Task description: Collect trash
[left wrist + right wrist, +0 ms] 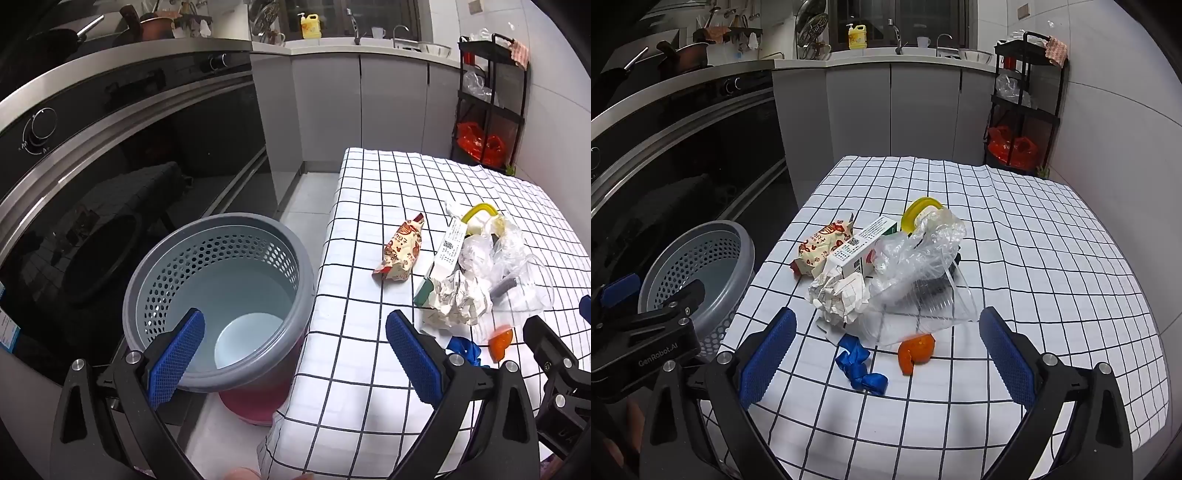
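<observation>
A pile of trash lies on the checked tablecloth (1034, 258): a red-patterned snack wrapper (822, 245), a white carton (862, 245), crumpled paper (840, 295), clear plastic packaging (916, 273) with a yellow ring (916, 210), a blue ribbon scrap (860, 363) and an orange peel (916, 350). A grey perforated bin (218, 306) stands on the floor left of the table, with a white disc inside. My left gripper (295, 354) is open and empty over the bin's rim and the table edge. My right gripper (886, 354) is open and empty just short of the ribbon and peel.
A black oven front (110, 184) runs along the left. Grey cabinets (894, 110) and a counter with a sink are at the back. A black shelf rack (1023, 103) with red bags stands at the back right. The bin sits on a red base (255, 402).
</observation>
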